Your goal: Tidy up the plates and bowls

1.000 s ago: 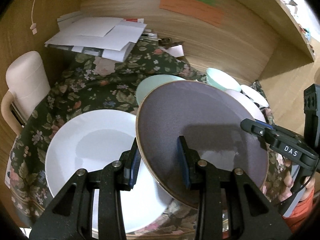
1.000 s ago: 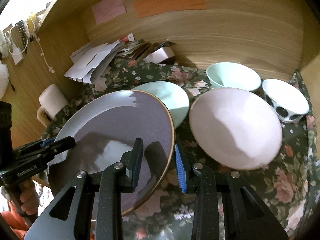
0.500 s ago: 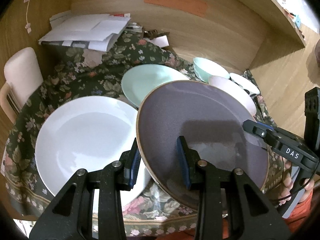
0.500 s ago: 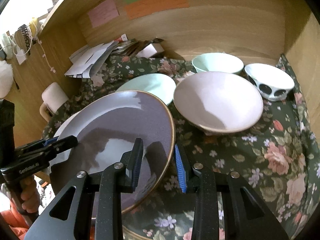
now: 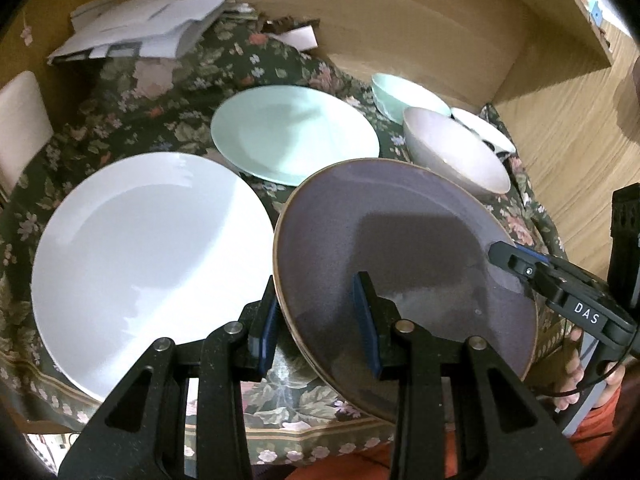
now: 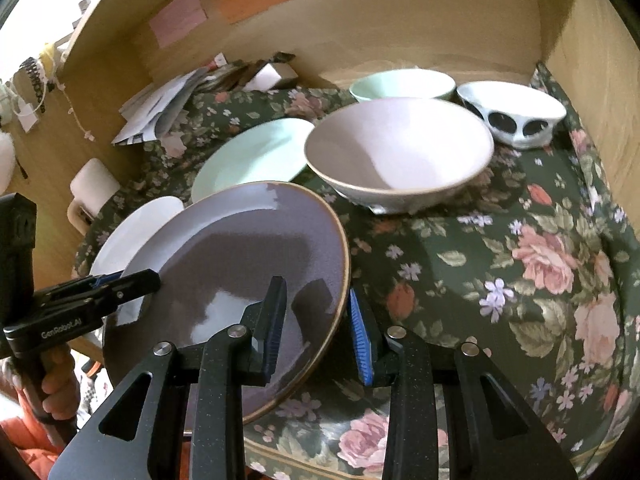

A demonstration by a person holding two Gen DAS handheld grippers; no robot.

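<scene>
1. Both grippers clamp one purple plate (image 5: 400,264) by opposite rims, its far edge tilted up over the near edge of the cloth-covered table (image 6: 520,280): left gripper (image 5: 316,320) jaws shut on its left rim, right gripper (image 6: 316,320) jaws on its right.
2. Only the left view shows the whole white plate (image 5: 148,256), just left of the purple plate.
3. Only the right view shows the spotted bowl (image 6: 516,120) clearly, beyond the purple plate beside the pink bowl (image 6: 396,156) and green bowl (image 6: 400,84).
4. The right gripper's side reads "DAS"; the left's reads "GenRobot.AI".
</scene>
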